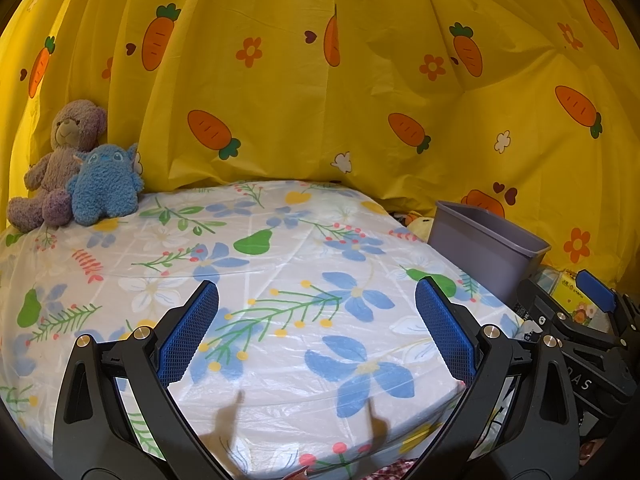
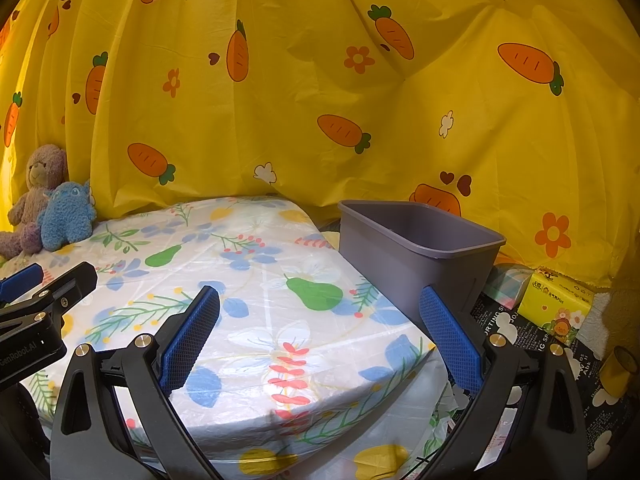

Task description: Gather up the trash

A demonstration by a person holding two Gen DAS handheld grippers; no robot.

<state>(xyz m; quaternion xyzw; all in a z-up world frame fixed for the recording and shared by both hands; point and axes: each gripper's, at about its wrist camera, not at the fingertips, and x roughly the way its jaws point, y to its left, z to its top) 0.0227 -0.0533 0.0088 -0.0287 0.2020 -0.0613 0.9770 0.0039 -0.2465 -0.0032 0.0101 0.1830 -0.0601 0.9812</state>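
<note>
A grey plastic bin point(image 2: 416, 252) stands just off the right edge of a table covered in a flowered plastic cloth point(image 2: 256, 300); the same bin point(image 1: 486, 246) shows at the right of the left wrist view. My left gripper point(image 1: 316, 332) hangs open over the cloth with nothing between its blue pads. My right gripper point(image 2: 318, 336) is also open and empty, above the table's right front corner, its right finger point(image 2: 450, 340) in front of the bin. No loose trash shows on the cloth.
A purple teddy bear point(image 1: 60, 164) and a blue plush toy point(image 1: 105, 186) sit at the table's back left. A yellow carrot-print curtain point(image 1: 320, 80) hangs behind. Right of the bin lie a yellow tissue pack point(image 2: 560, 306) and a yellow tape roll point(image 2: 618, 372) on a black printed surface.
</note>
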